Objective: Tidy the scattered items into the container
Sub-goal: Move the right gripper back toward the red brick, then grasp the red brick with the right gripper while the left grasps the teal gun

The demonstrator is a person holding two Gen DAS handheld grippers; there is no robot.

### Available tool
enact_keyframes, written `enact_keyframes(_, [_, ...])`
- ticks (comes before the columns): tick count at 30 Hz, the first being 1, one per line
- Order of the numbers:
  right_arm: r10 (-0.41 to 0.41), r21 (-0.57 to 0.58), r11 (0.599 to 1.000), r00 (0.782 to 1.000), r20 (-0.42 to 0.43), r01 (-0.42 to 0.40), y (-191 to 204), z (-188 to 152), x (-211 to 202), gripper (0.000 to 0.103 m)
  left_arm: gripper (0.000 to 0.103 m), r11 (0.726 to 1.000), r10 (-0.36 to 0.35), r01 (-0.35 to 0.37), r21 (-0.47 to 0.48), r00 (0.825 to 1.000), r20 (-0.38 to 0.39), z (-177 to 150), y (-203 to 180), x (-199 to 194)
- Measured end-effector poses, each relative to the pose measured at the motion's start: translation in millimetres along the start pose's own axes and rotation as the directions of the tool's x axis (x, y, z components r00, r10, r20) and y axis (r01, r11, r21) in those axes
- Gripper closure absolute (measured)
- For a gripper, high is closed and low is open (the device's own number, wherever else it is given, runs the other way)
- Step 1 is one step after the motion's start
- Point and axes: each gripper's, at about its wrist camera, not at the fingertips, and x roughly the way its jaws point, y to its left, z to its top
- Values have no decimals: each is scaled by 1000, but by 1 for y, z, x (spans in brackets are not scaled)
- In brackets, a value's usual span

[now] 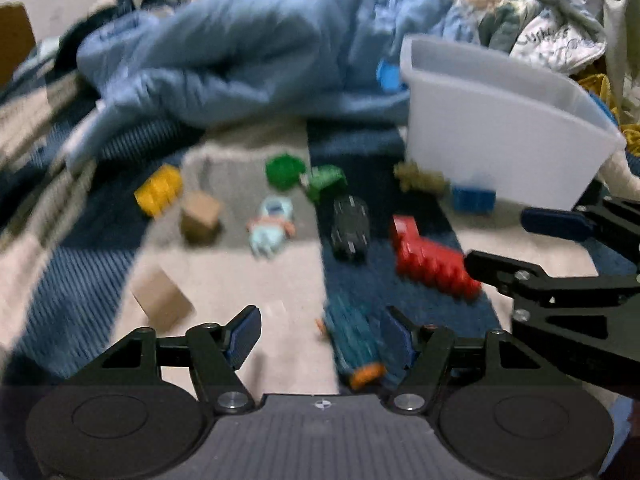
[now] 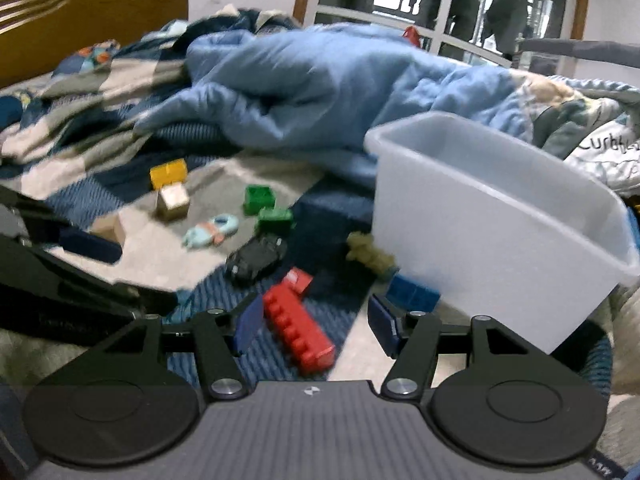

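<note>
The white plastic container (image 2: 496, 240) stands on the bed (image 2: 168, 256), its base partly hidden by the blurred blue brick (image 2: 412, 292). Left gripper (image 1: 320, 338) and right gripper (image 2: 316, 320) hang released over the red brick (image 2: 298, 330).

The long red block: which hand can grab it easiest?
Right, probably. In the right wrist view the long red block lies between the open jaws of the right gripper. The left gripper sits over a teal toy, farther from it.
</note>
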Motion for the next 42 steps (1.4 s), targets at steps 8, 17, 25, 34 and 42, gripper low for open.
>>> enact_keyframes(8, [47,46,998,999,-27,-46,-11,-19,14,42,33,998,51,-53,-45,998,-31,-13,-14,13])
enact_keyframes(17, [165,58,985,986,-38,-162,-20,-20,40,44,52,999,39,-40,-28,999,-25,-14,-5,20])
enact_keyframes(25, [163,40,986,985,-62,-161,-11,-18,61,50,64,1000,6,-7,-24,999,-49,-10,9,19])
enact_keyframes(34, [125,42,992,987,-100,-122,3,-21,43,76,74,999,1,-3,-39,1000,-29,-12,9,17])
enact_keyframes(42, [93,81,993,990,-103,-84,7,-27,30,76,74,999,-7,7,-54,1000,3,-20,11,10])
